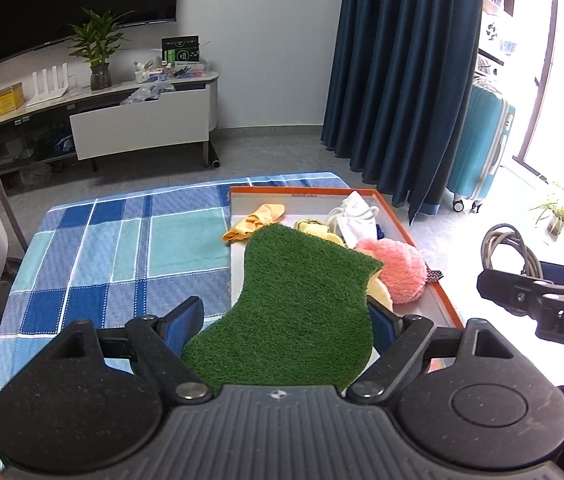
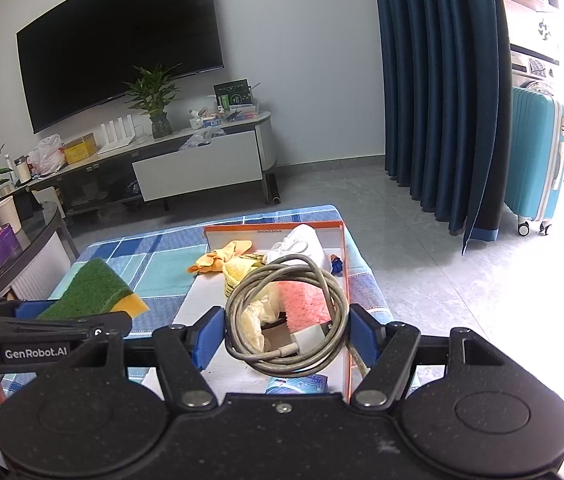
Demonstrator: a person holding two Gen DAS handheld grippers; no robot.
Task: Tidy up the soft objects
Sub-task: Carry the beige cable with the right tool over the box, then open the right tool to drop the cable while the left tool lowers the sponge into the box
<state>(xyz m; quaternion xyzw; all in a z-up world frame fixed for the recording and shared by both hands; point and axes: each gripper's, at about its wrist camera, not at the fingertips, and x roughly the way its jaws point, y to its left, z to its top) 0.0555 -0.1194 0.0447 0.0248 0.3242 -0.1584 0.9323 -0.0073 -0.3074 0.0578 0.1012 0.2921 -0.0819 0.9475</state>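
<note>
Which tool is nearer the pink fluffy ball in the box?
Right. The right tool, carrying the coiled cable, hangs directly above the pink ball; the left tool, gripping the green sponge, sits off beside it.

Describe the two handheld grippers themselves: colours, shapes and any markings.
Both grippers are matte black plastic. Each has two round pivot discs, angled link arms with silver rivets, and a ribbed grey centre plate. The jaws carry blue textured pads. The left gripper shows white lettering "GenRobot.AI" on its side in the right wrist view. The right gripper shows white letters "DA" in the left wrist view.
</note>
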